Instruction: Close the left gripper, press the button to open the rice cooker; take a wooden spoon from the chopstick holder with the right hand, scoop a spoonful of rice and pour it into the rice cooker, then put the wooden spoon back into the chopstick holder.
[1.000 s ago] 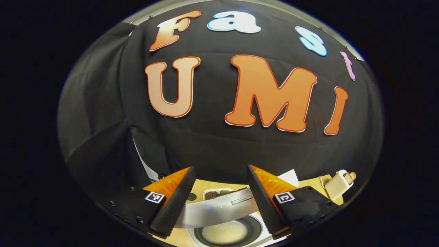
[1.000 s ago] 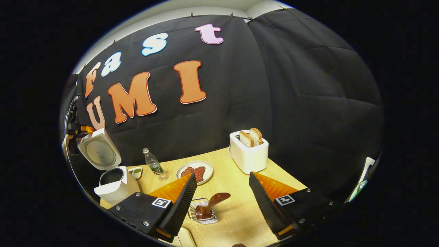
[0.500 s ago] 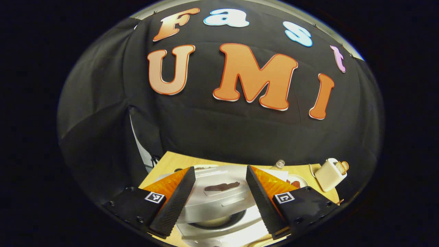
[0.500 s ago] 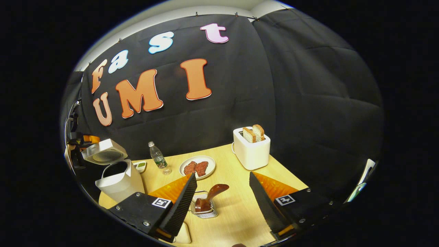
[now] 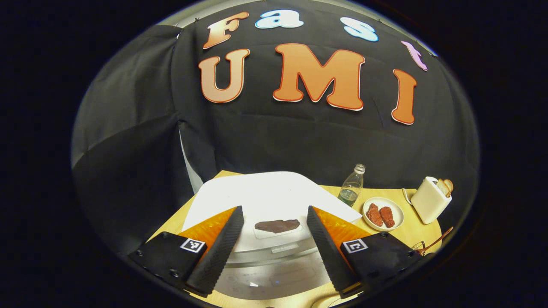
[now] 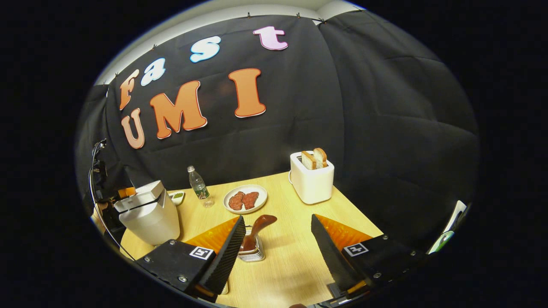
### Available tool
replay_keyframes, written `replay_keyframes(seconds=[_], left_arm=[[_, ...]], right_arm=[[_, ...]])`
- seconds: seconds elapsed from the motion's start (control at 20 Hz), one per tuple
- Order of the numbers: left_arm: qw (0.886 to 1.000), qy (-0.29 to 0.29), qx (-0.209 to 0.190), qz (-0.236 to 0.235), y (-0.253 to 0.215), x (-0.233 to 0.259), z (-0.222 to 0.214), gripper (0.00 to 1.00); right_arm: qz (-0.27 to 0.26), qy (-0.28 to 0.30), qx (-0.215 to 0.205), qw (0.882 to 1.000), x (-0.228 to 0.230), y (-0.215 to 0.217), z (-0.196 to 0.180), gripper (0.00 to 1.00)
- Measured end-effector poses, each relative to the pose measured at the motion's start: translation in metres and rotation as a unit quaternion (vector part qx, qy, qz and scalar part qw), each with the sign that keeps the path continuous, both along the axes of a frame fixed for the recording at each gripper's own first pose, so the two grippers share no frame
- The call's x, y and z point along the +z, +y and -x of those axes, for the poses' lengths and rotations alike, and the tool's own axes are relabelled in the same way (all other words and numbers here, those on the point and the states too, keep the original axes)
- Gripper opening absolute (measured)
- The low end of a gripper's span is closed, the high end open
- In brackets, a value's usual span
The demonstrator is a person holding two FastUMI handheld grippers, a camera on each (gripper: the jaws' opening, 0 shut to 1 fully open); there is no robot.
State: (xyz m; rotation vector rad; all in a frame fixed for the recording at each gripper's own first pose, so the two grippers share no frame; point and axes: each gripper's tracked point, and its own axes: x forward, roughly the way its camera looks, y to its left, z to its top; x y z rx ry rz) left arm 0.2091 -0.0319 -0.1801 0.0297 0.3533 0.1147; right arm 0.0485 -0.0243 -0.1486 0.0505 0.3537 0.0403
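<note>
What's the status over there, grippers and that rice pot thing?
Both grippers open, empty. Rice cooker lid down. Wooden spoon in chopstick holder. Nothing blocking.

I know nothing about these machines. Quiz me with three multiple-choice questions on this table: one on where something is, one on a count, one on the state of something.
1. Where is the wooden spoon?
A. In the chopstick holder
B. On the plate
C. In the right gripper

2. How many bread slices stand in the toaster?
A. One
B. Two
C. Four

3. What is the state of the rice cooker lid?
A. Standing straight up
B. Down, or very nearly so
C. Removed and lying on the table

Answers:
1. A: the spoon rises out of the wire holder, between the open fingers but untouched.
2. B: two slices poke from the top.
3. B: the lid lies over the body in both views.
</note>
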Motion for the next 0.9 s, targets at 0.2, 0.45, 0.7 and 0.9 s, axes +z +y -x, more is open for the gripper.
replay_keyframes(seconds=[0.2, 0.45, 0.7, 0.9], left_arm=[[1.000, 0.017, 0.006, -0.004, -0.001, -0.019, 0.002, 1.00], [0.999, 0.036, 0.009, -0.002, -0.002, -0.036, -0.008, 1.00], [0.999, 0.044, -0.004, 0.001, -0.002, -0.038, -0.018, 1.00], [0.998, 0.039, -0.034, -0.024, -0.007, -0.032, -0.019, 1.00]], right_arm=[[-0.005, 0.007, 0.000, 1.000, -0.004, -0.004, 0.006, 0.95], [-0.012, 0.018, -0.010, 1.000, -0.012, -0.013, 0.006, 0.95], [-0.017, 0.030, -0.012, 0.999, -0.023, -0.010, 0.010, 0.95], [0.003, 0.021, -0.009, 1.000, -0.013, -0.012, 0.008, 0.95]])
